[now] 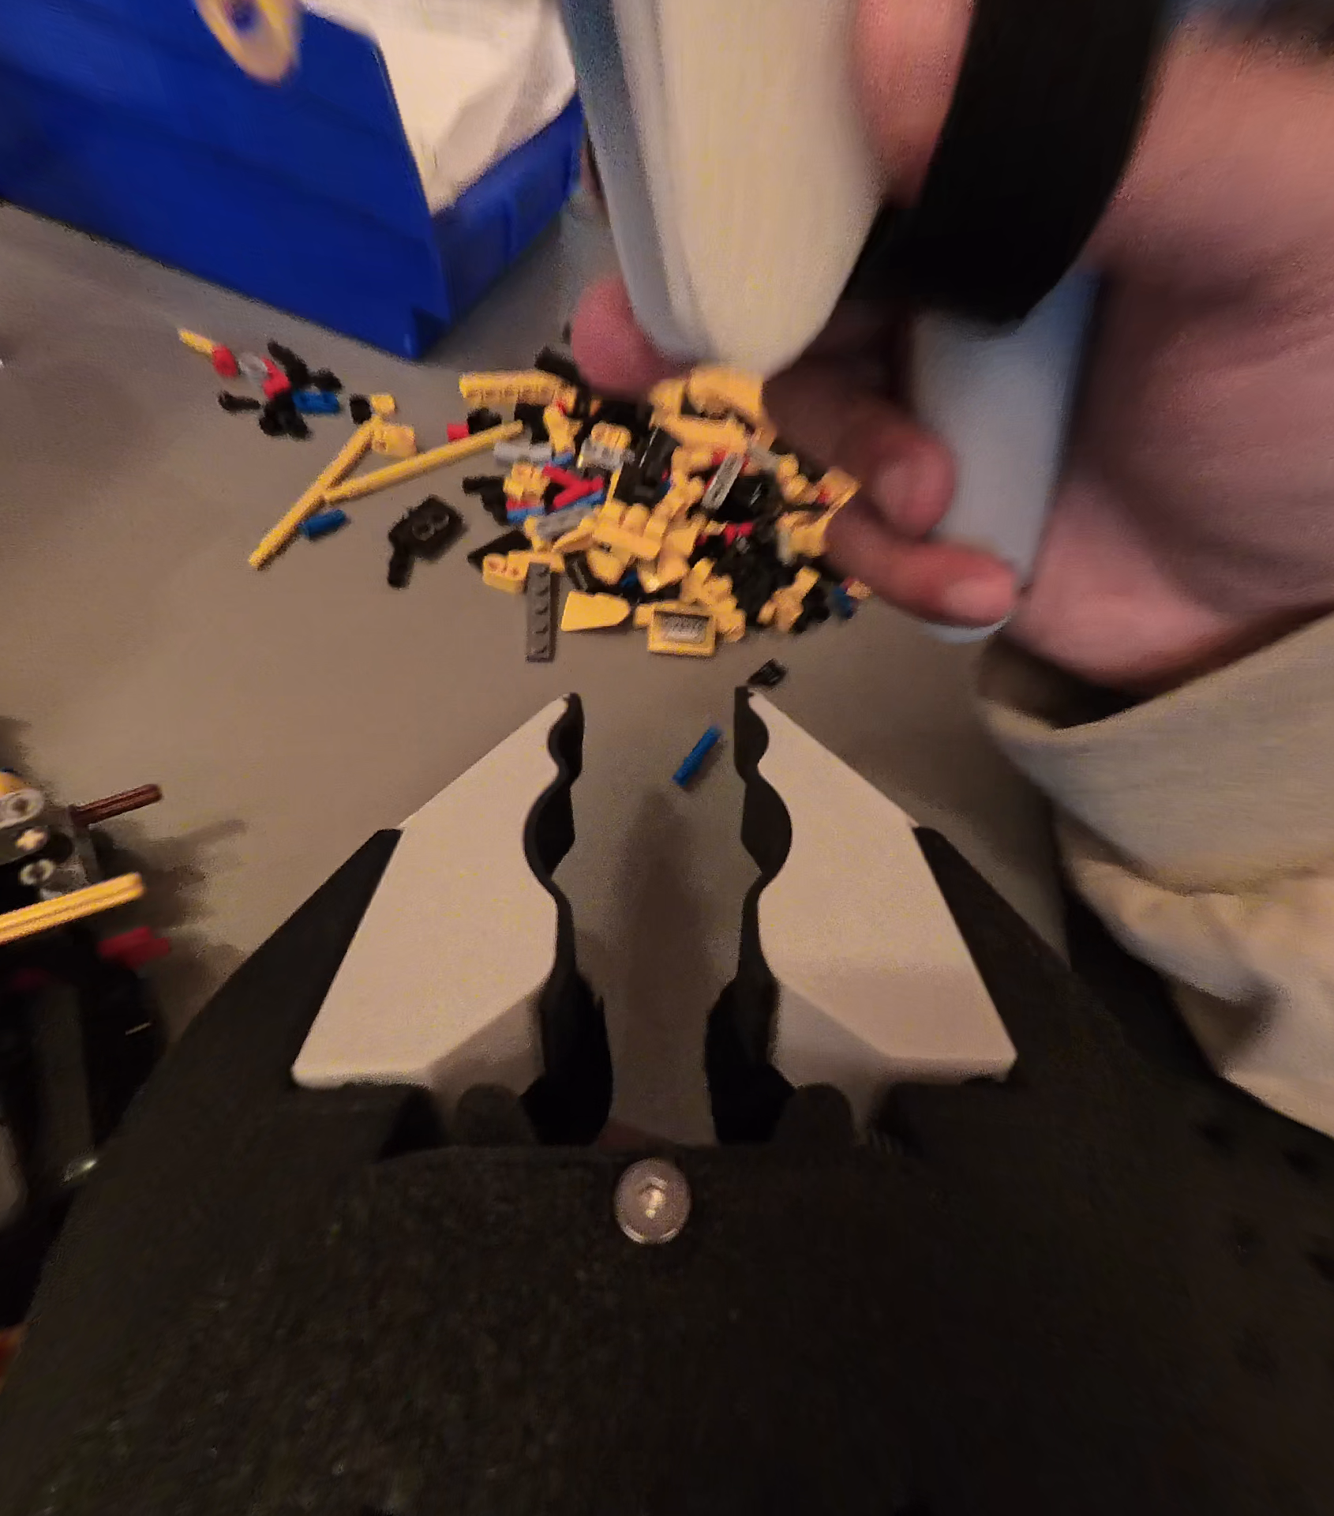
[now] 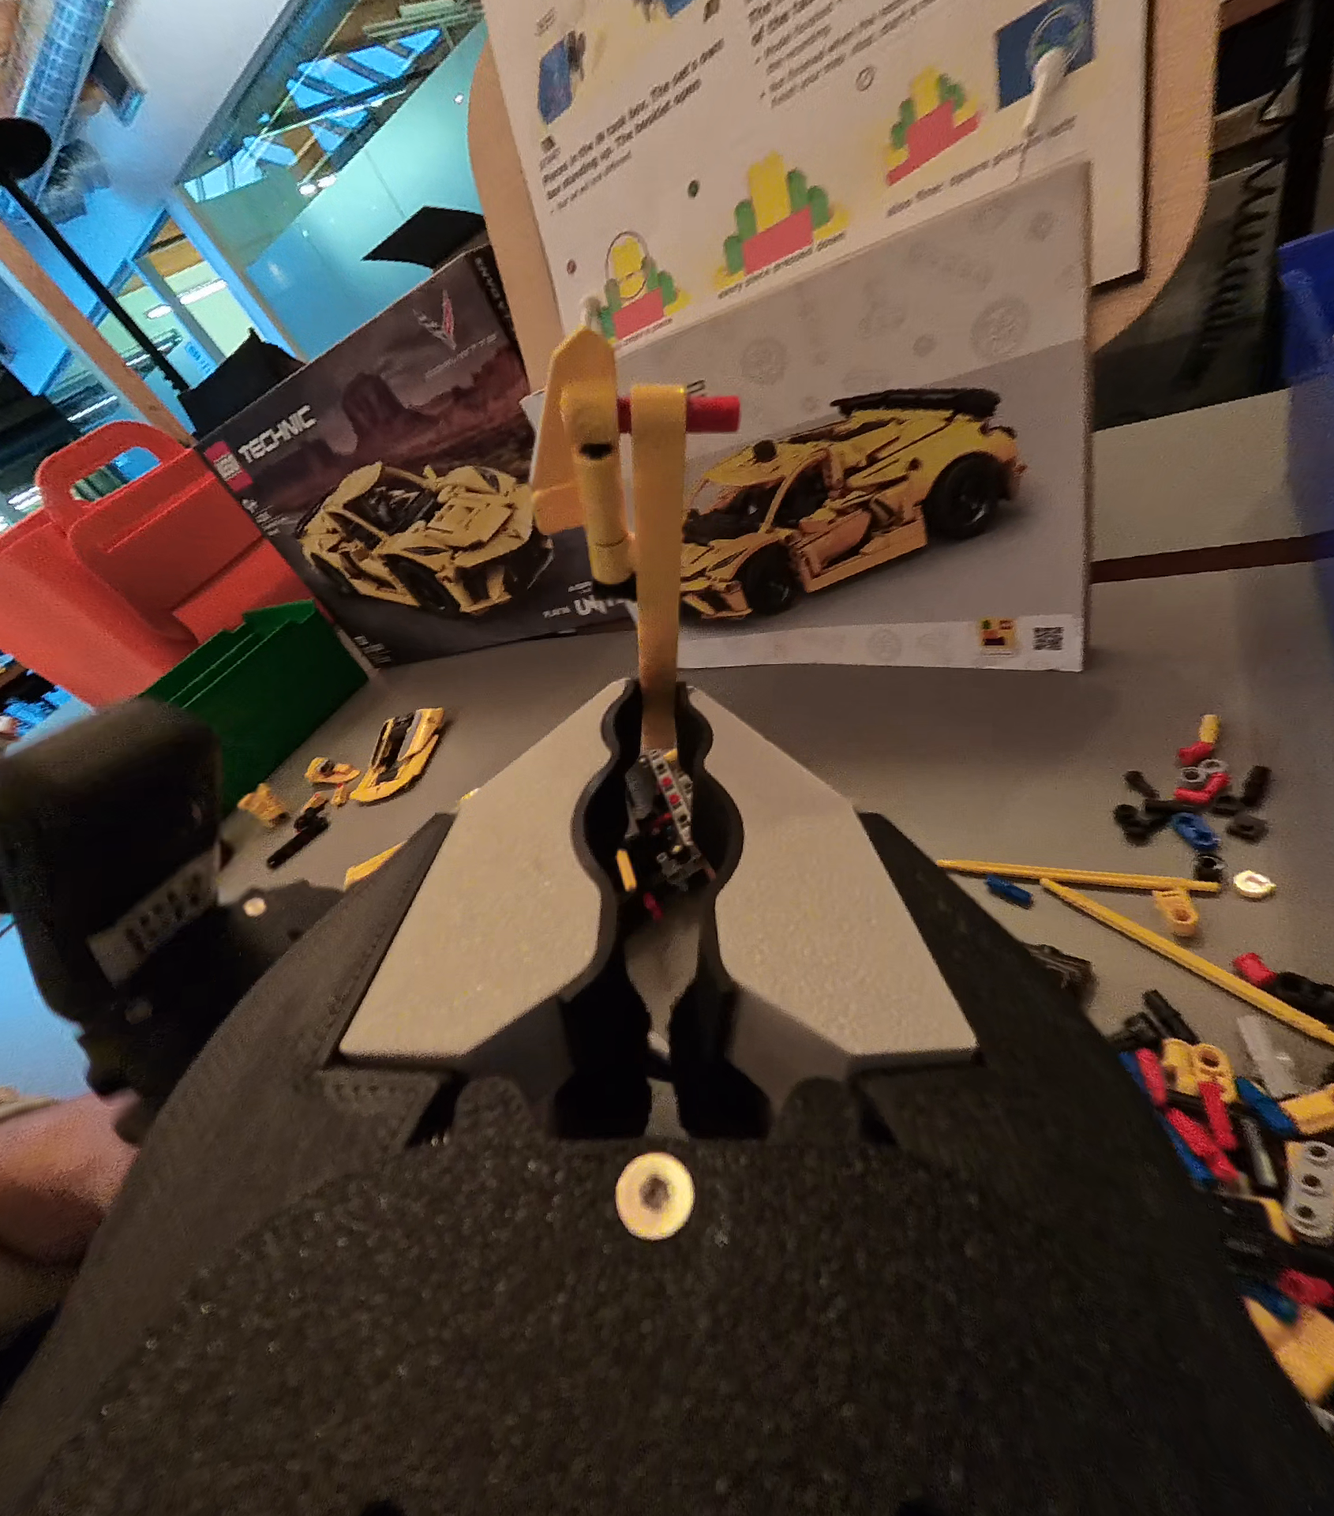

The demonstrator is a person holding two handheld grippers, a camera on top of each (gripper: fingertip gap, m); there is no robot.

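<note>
We see the left gripper agape over a blue pin at centre frame, the right gripper clamping a yellow assembly, its base hidden between the fingers; the hand blurs the brick pile at upper right.

The desk is grey. On it lies a pile of bricks, mostly yellow and black, with some red and blue. Behind the pile stands a bright blue box. Each tool has white fingers with black pads.
</note>
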